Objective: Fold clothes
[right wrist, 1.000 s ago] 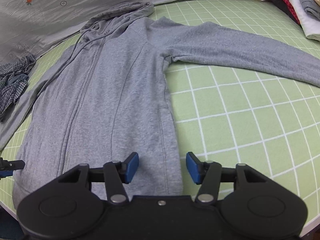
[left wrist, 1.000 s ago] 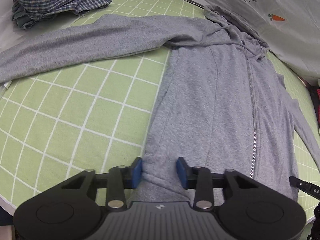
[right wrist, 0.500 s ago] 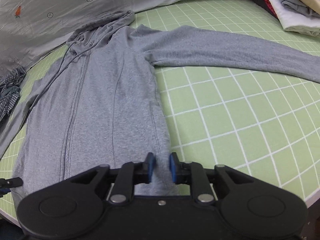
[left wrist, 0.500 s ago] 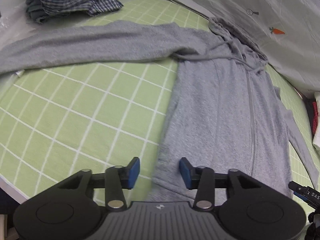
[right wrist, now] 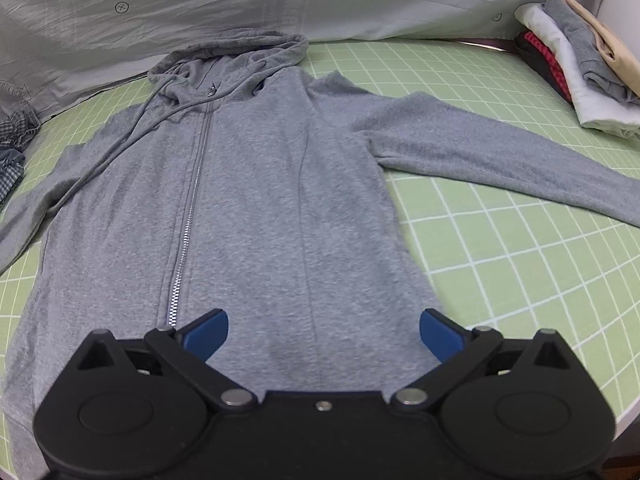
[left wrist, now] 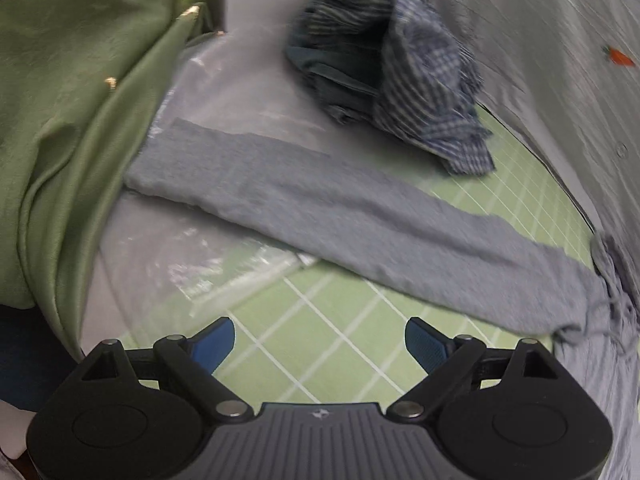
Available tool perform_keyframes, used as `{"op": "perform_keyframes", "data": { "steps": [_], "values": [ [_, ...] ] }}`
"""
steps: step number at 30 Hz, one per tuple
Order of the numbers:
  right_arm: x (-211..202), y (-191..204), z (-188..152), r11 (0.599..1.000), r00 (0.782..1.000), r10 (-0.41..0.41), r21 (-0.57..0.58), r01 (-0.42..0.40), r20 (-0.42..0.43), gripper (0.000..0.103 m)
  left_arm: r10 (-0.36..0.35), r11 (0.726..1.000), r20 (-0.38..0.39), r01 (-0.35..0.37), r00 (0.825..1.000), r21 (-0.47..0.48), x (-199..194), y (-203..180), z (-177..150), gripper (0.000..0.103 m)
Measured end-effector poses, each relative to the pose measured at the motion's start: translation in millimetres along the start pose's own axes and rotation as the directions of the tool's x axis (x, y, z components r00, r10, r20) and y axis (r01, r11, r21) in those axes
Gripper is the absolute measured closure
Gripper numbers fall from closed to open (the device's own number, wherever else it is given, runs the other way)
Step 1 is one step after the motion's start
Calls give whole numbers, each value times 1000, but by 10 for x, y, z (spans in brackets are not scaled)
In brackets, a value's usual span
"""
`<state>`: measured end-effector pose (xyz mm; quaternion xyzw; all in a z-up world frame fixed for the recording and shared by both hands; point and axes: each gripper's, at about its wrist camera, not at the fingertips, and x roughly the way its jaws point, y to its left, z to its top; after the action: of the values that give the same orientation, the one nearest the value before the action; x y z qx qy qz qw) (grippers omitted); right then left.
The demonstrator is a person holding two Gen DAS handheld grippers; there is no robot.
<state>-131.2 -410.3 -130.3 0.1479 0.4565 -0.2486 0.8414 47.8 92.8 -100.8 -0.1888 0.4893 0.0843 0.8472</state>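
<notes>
A grey zip hoodie [right wrist: 280, 200] lies flat, front up, on the green checked mat [right wrist: 500, 280], hood at the far end, both sleeves spread out. My right gripper [right wrist: 324, 330] is open and empty over the hoodie's lower hem, right of the zip. In the left wrist view the hoodie's left sleeve [left wrist: 340, 216] stretches across from the cuff at left to the body at right. My left gripper [left wrist: 320, 344] is open and empty above the mat, short of that sleeve.
A crumpled blue plaid shirt [left wrist: 400, 72] lies beyond the sleeve. A green cloth [left wrist: 80, 120] hangs at the left past the table edge. Clear plastic film [left wrist: 224, 276] lies near the cuff. A stack of folded clothes [right wrist: 576, 68] sits at the far right. A grey carrot-print sheet [right wrist: 280, 0] is behind.
My left gripper swung left from the hoodie's hem to face the left sleeve and opened wider. My right gripper opened from nearly shut and shifted over the hoodie's lower body.
</notes>
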Motion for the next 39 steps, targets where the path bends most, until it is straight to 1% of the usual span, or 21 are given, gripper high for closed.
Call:
{"op": "perform_keyframes", "data": {
  "steps": [2, 4, 7, 10, 13, 14, 15, 16, 17, 18, 19, 20, 21, 23, 27, 30, 33, 35, 39],
  "values": [
    [44, 130, -13, 1000, 1000, -14, 10, 14, -12, 0, 34, 998, 16, -33, 999, -49, 90, 198, 179, 11],
    [86, 225, -31, 999, 999, -24, 21, 25, -27, 0, 42, 994, 21, -40, 999, -102, 174, 370, 335, 11],
    [146, 336, -64, 997, 998, -43, 54, 46, -52, 0, 50, 978, 16, -45, 999, -203, 324, 601, 572, 11],
    [187, 401, -71, 993, 995, -70, 94, 77, -68, 0, 71, 972, 22, -65, 997, -224, 466, 670, 735, 12],
    [217, 470, -55, 991, 993, -90, 89, 97, -81, 0, 66, 973, 44, -54, 997, -223, 534, 680, 796, 13],
    [227, 493, -49, 991, 992, -97, 86, 104, -86, 0, 70, 972, 47, -58, 996, -226, 546, 686, 804, 19],
    [236, 516, -43, 990, 991, -103, 83, 111, -90, 0, 88, 970, 46, -75, 995, -232, 559, 690, 803, 30],
    [246, 539, -37, 990, 990, -109, 80, 117, -94, 0, 109, 966, 43, -95, 993, -239, 580, 700, 801, 35],
    [255, 562, -31, 989, 988, -116, 77, 124, -98, 0, 129, 964, 50, -114, 990, -240, 574, 710, 791, 44],
    [259, 580, -24, 989, 987, -122, 71, 129, -100, 0, 150, 962, 59, -131, 987, -241, 564, 720, 780, 56],
    [262, 590, -16, 989, 987, -126, 65, 133, -102, 0, 170, 959, 67, -149, 983, -241, 555, 730, 768, 65],
    [265, 597, -9, 989, 986, -130, 62, 137, -104, 0, 193, 956, 70, -171, 979, -238, 553, 755, 752, 87],
    [266, 604, -5, 989, 986, -133, 58, 139, -105, 0, 195, 955, 78, -171, 978, -242, 548, 797, 745, 92],
    [265, 608, -3, 989, 986, -133, 53, 139, -105, 0, 196, 953, 93, -167, 976, -251, 537, 884, 732, 95],
    [265, 585, -8, 990, 987, -121, 67, 128, -106, 0, 211, 944, 102, -175, 972, -278, 518, 997, 744, 95],
    [277, 544, -16, 990, 989, -101, 89, 111, -104, 0, 216, 946, 105, -181, 971, -269, 488, 959, 753, 96],
    [269, 511, -22, 991, 992, -80, 102, 90, -97, 0, 193, 954, 142, -152, 971, -257, 370, 897, 728, 97],
    [238, 497, -17, 992, 994, -67, 96, 75, -83, 0, 186, 961, 170, -144, 968, -235, 279, 808, 722, 97],
    [36, 381, 15, 994, 1000, -6, 111, 6, 0, 0, 157, 980, 234, -121, 959, -161, 80, 528, 707, 98]
  ]
}}
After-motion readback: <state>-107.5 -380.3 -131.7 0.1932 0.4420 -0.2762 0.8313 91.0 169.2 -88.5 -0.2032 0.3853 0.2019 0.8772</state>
